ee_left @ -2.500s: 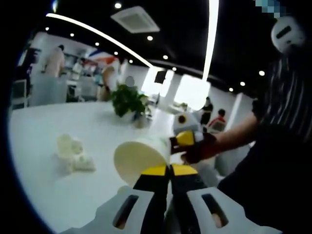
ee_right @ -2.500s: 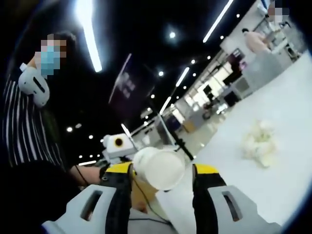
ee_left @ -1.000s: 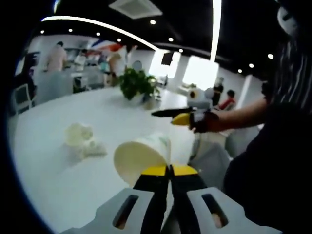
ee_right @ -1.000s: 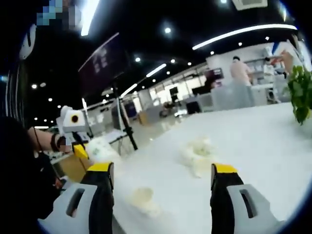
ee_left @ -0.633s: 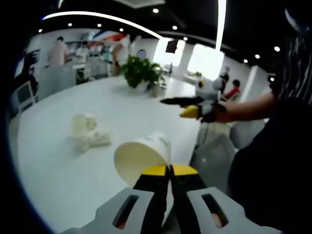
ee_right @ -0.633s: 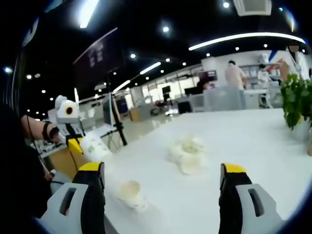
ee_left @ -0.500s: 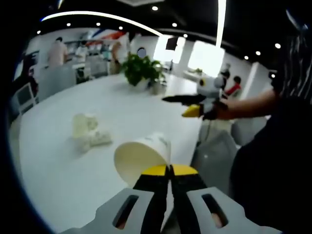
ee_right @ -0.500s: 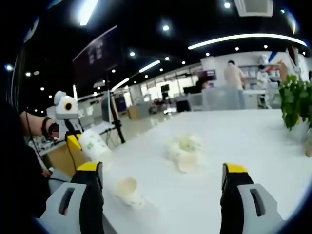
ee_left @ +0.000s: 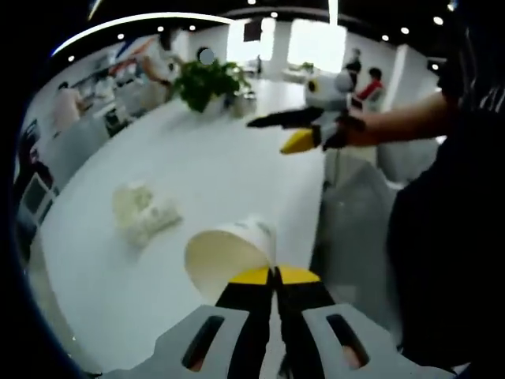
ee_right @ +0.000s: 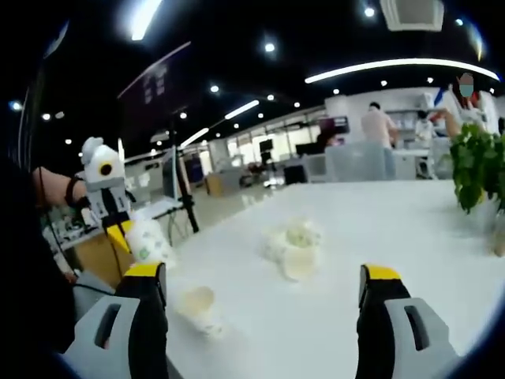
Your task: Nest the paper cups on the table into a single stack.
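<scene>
The left gripper [ee_left: 274, 276] has its jaws pinched together on the rim of a paper cup [ee_left: 229, 254], held on its side above the near edge of the white table [ee_left: 229, 170]. The right gripper [ee_right: 260, 284] has its jaws wide apart with nothing between them, over the table. A cluster of cups [ee_right: 293, 246] lies well ahead on the tabletop, and a single cup [ee_right: 197, 304], apparently on its side though the blur makes that uncertain, lies near the edge; a potted plant [ee_right: 477, 170] stands at the far right.
</scene>
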